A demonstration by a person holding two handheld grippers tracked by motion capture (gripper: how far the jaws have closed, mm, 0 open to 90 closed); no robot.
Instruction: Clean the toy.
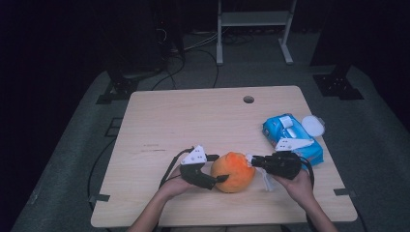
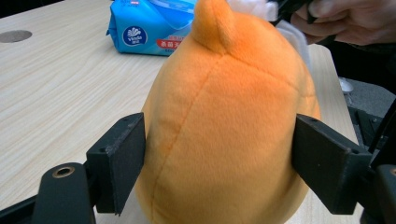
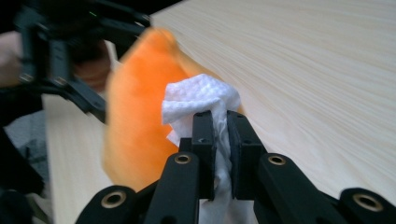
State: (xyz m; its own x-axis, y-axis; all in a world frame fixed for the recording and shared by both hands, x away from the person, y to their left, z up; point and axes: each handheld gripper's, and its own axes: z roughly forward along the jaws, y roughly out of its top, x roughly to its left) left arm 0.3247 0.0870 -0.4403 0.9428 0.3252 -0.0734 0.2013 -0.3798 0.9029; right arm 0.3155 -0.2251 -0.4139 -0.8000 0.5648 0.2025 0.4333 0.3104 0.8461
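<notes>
Pale wood surface (image 1: 159,121): left claw (image 2: 219,158) clamps the orange plush toy (image 1: 233,172) near its front edge; right claw (image 3: 220,135) pinches a white wipe (image 3: 198,100). Hard wiping may squirm the soft toy free.

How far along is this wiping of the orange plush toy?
Done: a white wipe is out of the blue wipes pack. In hand: left gripper clamps the orange plush toy; right gripper presses the wipe against it. Left: how much wiping remains is unclear.
</notes>
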